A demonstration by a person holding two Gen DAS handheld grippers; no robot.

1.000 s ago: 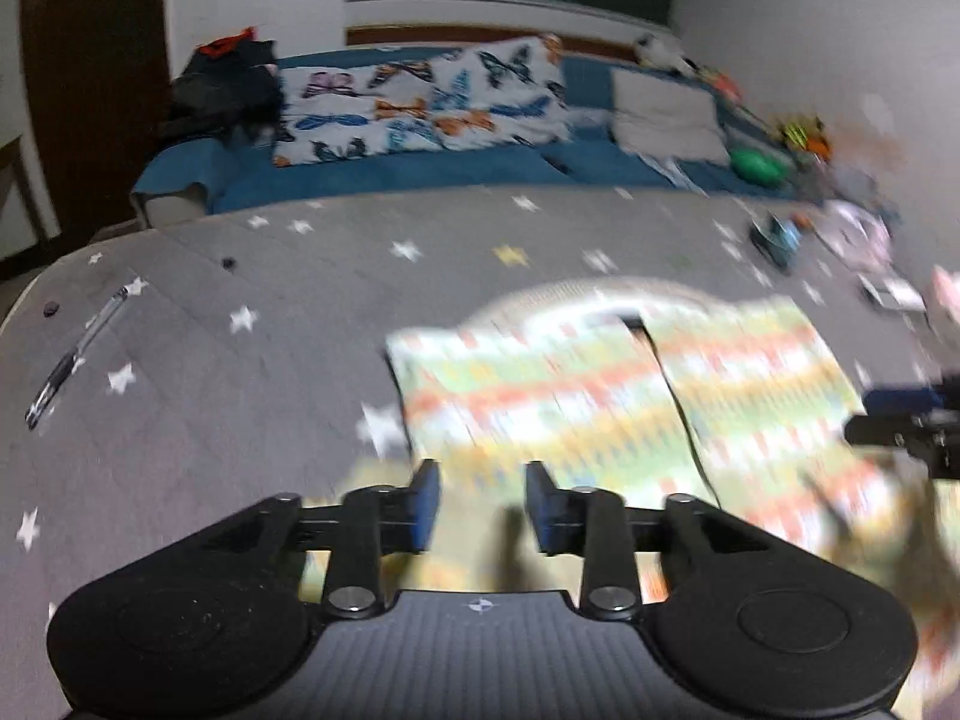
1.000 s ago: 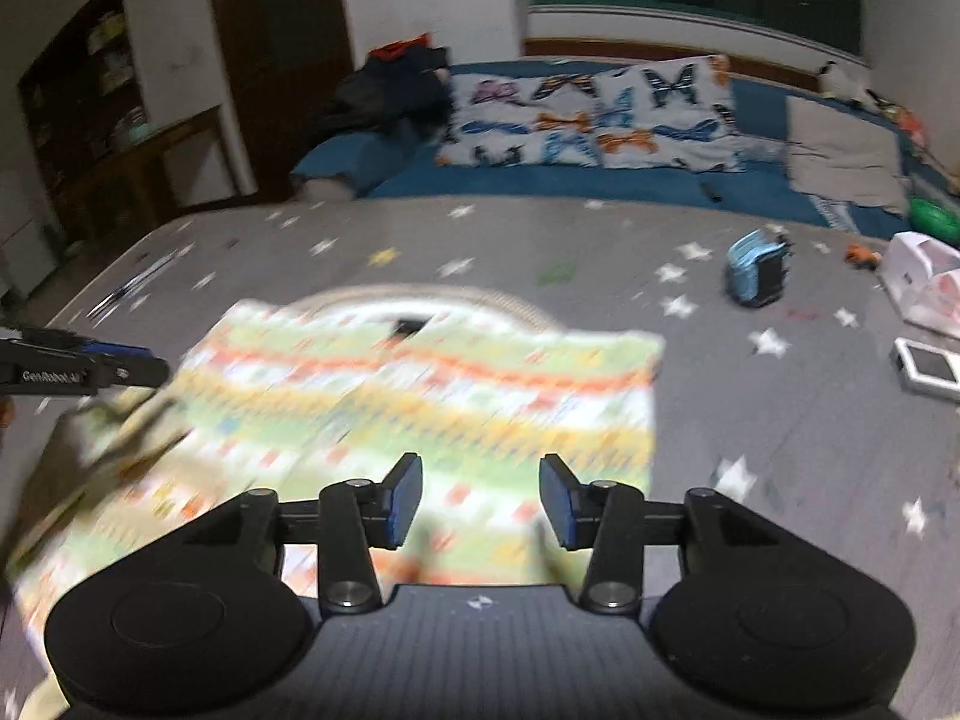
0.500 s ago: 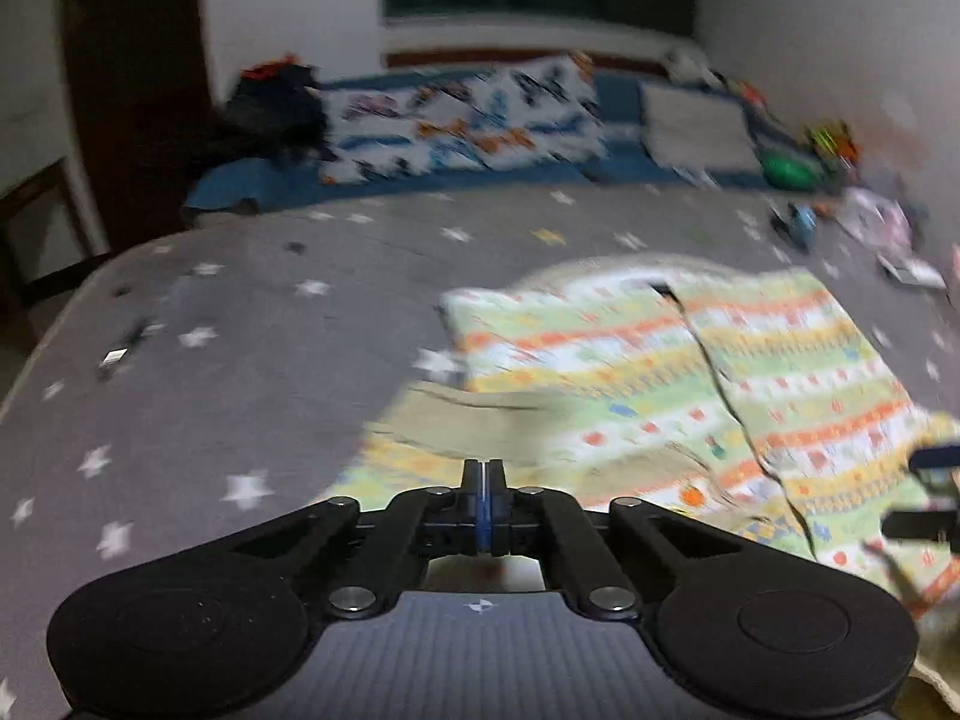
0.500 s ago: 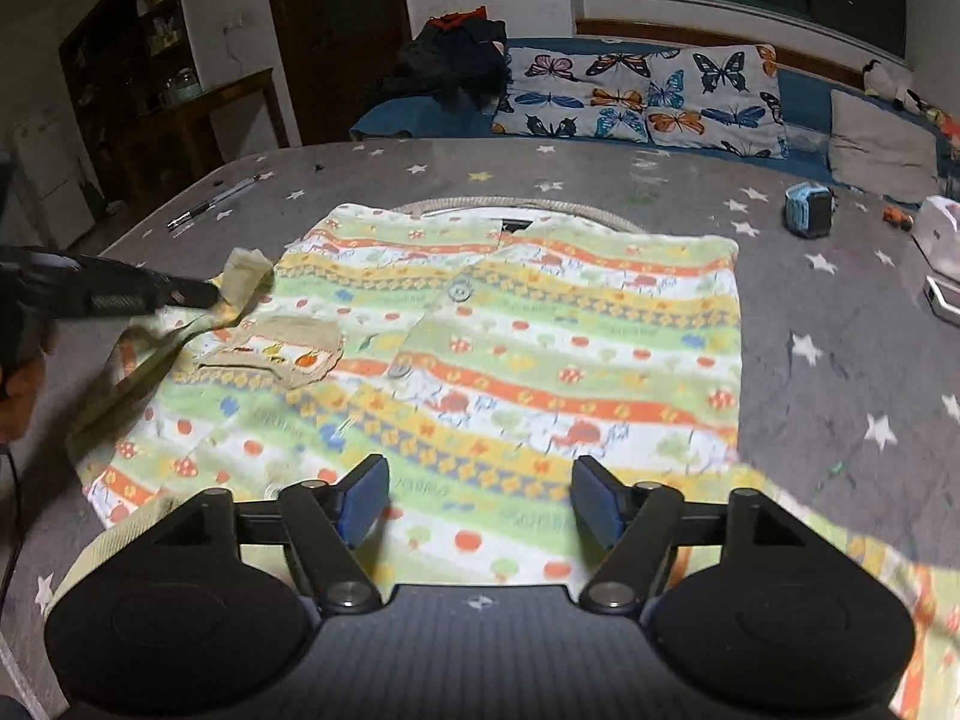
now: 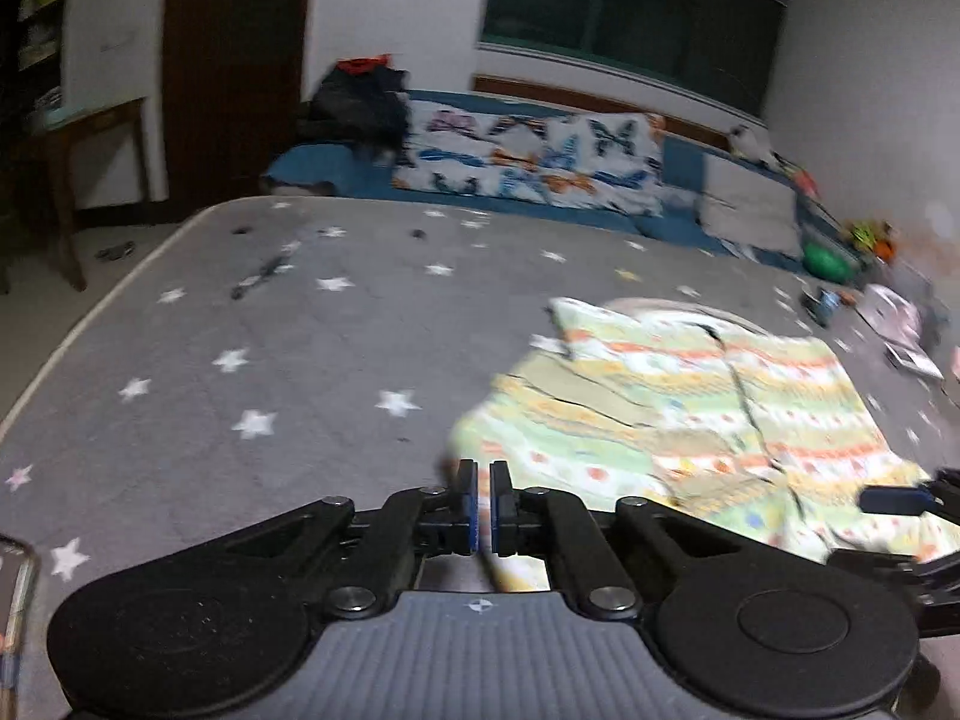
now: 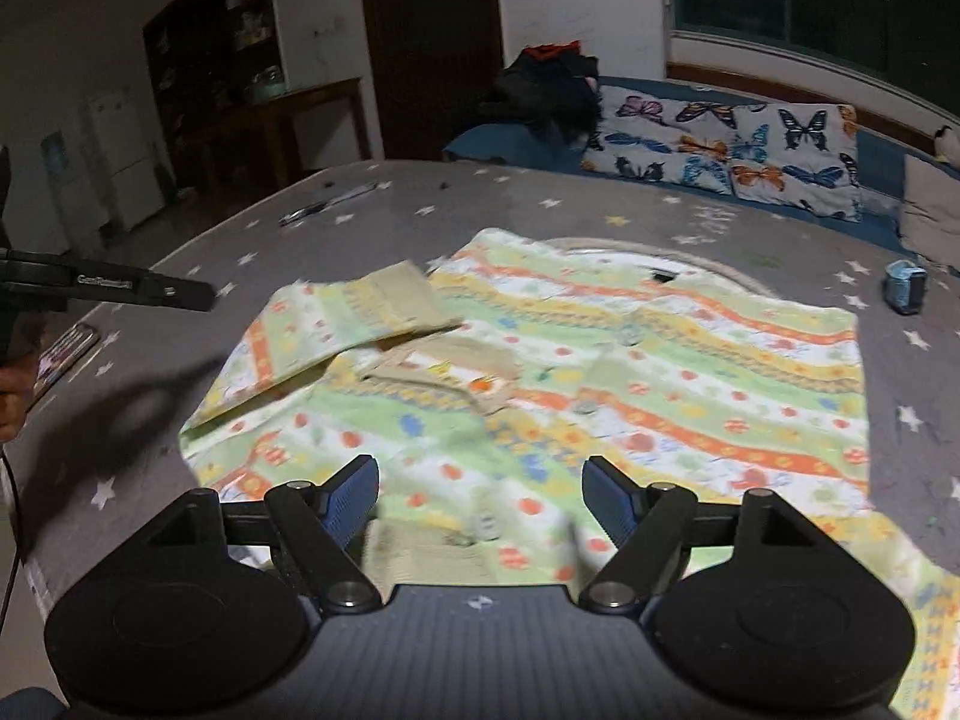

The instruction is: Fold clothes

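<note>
You are working over a grey star-patterned bed cover (image 5: 288, 324) that is lying bare to the left of the striped shirt (image 6: 630, 396). A pen (image 6: 327, 205) is lying near its far left edge, a phone (image 6: 63, 354) is sitting by the left edge, and a small blue object (image 6: 905, 293) is standing right of the shirt.

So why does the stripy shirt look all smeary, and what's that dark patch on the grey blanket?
Left wrist view: the shirt is smeared by motion blur. Right wrist view: it is sharper, and the dark patch on the blanket is a shadow. Both views bend straight edges, being fisheye, and the room is dim.
</note>
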